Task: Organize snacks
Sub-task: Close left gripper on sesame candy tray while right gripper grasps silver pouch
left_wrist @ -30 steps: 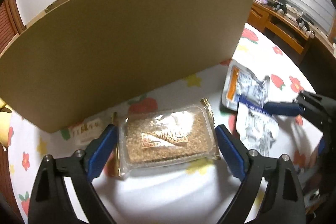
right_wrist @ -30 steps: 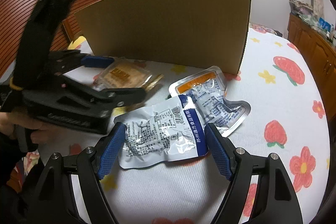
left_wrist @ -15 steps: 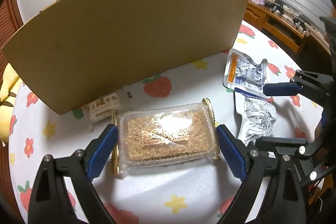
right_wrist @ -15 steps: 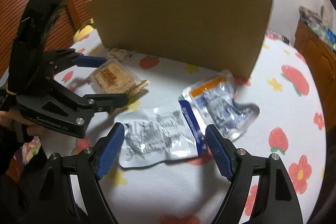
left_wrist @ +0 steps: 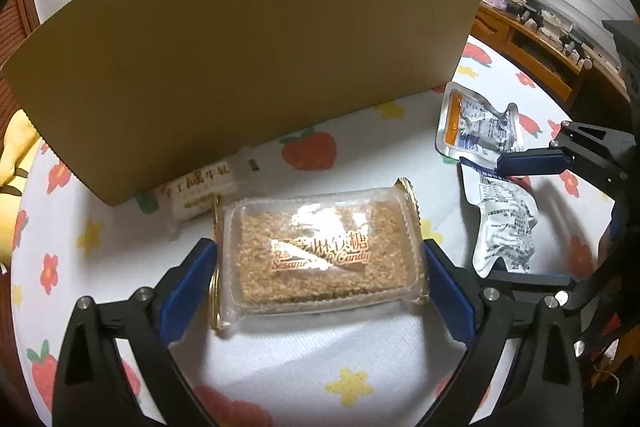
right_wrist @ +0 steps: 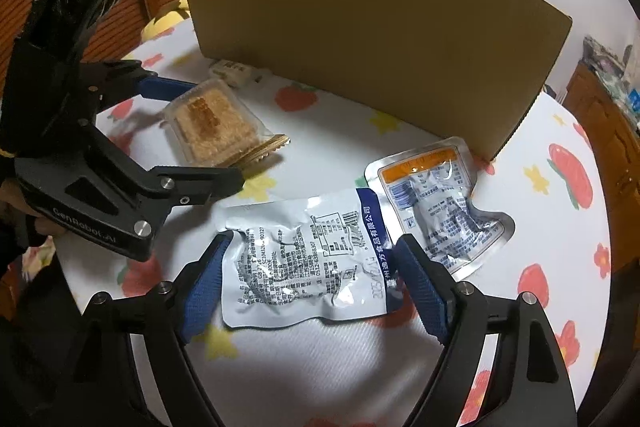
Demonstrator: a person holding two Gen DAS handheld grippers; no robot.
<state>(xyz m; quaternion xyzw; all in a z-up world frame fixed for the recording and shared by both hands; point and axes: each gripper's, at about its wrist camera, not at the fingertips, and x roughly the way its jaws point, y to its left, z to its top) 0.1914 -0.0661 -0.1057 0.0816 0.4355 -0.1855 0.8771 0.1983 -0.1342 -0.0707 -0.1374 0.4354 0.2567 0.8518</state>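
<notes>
A clear-wrapped sesame candy pack [left_wrist: 320,255] lies on the tablecloth between the fingers of my left gripper [left_wrist: 318,273], which is open around it; it also shows in the right wrist view [right_wrist: 214,125]. A silver foil pouch with a blue stripe [right_wrist: 308,257] lies between the fingers of my right gripper [right_wrist: 308,285], also open, and shows in the left wrist view [left_wrist: 504,223]. A silver pouch with an orange stripe [right_wrist: 436,203] lies just right of it. A small white nougat sweet [left_wrist: 200,191] lies against the cardboard box [left_wrist: 248,67].
The round table has a white cloth with strawberries and flowers [left_wrist: 312,359]. The tall cardboard box wall [right_wrist: 380,39] stands across the back. A wooden shelf with small items [left_wrist: 536,27] is at the far right. A yellow object [left_wrist: 12,155] lies at the left edge.
Both grippers have drawn back and risen a little, so the box and snacks look further off. Each still straddles its own pack. The nougat sweet has come into fuller view.
</notes>
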